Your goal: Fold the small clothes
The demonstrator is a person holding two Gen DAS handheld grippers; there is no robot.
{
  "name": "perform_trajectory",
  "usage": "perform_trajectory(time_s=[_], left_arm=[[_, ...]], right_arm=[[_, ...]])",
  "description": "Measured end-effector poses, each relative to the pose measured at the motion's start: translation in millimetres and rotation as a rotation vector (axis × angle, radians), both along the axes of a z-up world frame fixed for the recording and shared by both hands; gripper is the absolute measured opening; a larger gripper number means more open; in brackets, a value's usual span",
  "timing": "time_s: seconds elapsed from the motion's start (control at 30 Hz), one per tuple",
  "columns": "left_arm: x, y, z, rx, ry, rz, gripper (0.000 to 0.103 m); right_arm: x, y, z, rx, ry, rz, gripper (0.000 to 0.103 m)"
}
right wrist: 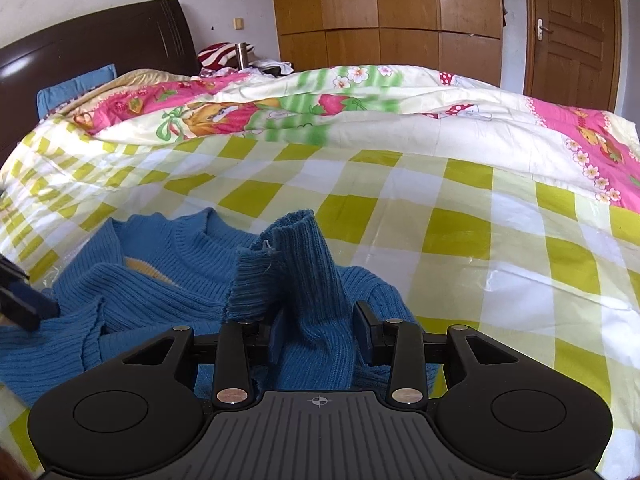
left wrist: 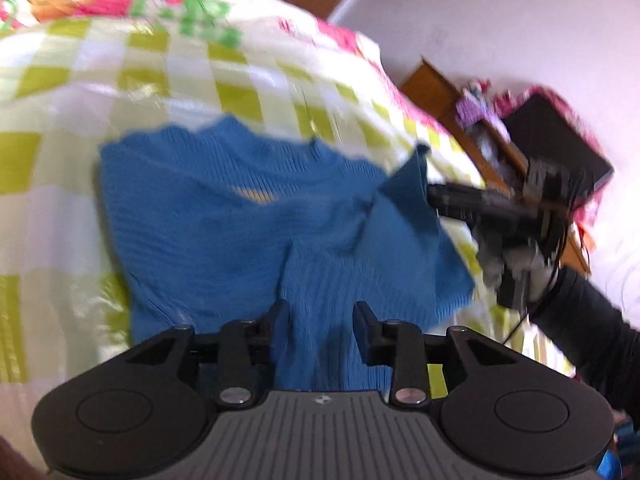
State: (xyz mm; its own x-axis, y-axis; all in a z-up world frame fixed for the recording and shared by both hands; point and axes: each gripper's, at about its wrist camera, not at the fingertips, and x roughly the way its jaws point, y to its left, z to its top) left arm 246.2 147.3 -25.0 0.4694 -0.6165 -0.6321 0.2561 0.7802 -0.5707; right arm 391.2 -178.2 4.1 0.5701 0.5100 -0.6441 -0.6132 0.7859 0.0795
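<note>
Left hand-held gripper (left wrist: 320, 330): fingers parted by a moderate gap, with a bunched fold of the blue knit sweater (left wrist: 224, 216) lying between them; whether the pads press the cloth cannot be told, as the view is blurred.
Right hand-held gripper (right wrist: 320, 330): fingers set narrowly about the ribbed sleeve (right wrist: 296, 268), which stands up between them, cuff uppermost and tilted left; the cloth fills the gap and touches both pads.
Right gripper, seen from the left wrist (left wrist: 434, 196): fingertips at the raised edge of the sleeve, held by a dark-sleeved arm.
Blue knit sweater: spread on the yellow-and-white checked bedsheet (right wrist: 460, 216), neckline toward the far side, a yellow inner patch showing at the collar.
Cartoon-print quilt (right wrist: 360, 120): heaped beyond the sweater.
Writing: none legible; only a small cross-hair emblem (right wrist: 319, 401) on the gripper body.
</note>
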Motion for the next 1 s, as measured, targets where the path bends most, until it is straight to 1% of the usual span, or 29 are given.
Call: perform_trajectory(time_s=[0.1,0.17,0.27,0.33,0.37,0.43,0.5,0.53,0.67,0.7,0.73,0.77,0.83,0.87,0.97,1.0], left_arm=[[5,-13,-6,0.059,0.005,-0.023,0.046],[8,-16,-7,0.087,0.016,-0.023,0.044],[7,-13,-1,0.096,-0.002,-0.022,0.044],[8,-14,1,0.127,-0.034,-0.007,0.044],[11,-13,1,0.131,-0.035,0.004,0.044],[17,-13,-3,0.116,-0.033,0.001,0.045],[26,-15,-11,0.133,-0.016,-0.005,0.045],[30,-16,-14,0.126,-0.01,0.0,0.045],[35,-7,-15,0.044,0.012,0.022,0.045],[35,-5,-15,0.032,0.014,0.02,0.044],[35,-6,-15,0.039,0.014,0.013,0.044],[35,-8,-15,0.055,0.014,0.004,0.042],[36,-14,-15,0.09,0.016,-0.011,0.025],[36,-17,-14,0.101,0.013,-0.012,0.022],[28,-23,-3,0.123,-0.042,-0.012,0.02],[24,-24,1,0.111,-0.066,-0.017,0.02]], right_arm=[[1,1,-1,0.005,0.011,-0.002,0.036],[0,3,-1,0.001,0.011,0.006,0.036],[-2,2,0,0.004,0.005,0.01,0.036],[-2,0,0,0.012,0.007,0.007,0.036],[-2,-1,0,0.015,0.008,0.004,0.036],[-2,-3,-2,0.027,0.014,-0.011,0.036],[-1,-4,-4,0.038,0.027,-0.016,0.036],[-2,-4,-4,0.035,0.023,-0.015,0.036],[-3,-4,-4,0.042,0.026,-0.013,0.036],[-3,-4,-4,0.043,0.024,-0.012,0.036],[-3,-4,-5,0.043,0.023,-0.011,0.036],[-3,-4,-5,0.042,0.024,-0.011,0.036],[-2,-4,-5,0.04,0.026,-0.012,0.036],[-2,-3,-5,0.04,0.027,-0.013,0.036],[-3,-4,-4,0.042,0.023,-0.017,0.035],[-4,-4,-3,0.036,0.02,-0.017,0.035]])
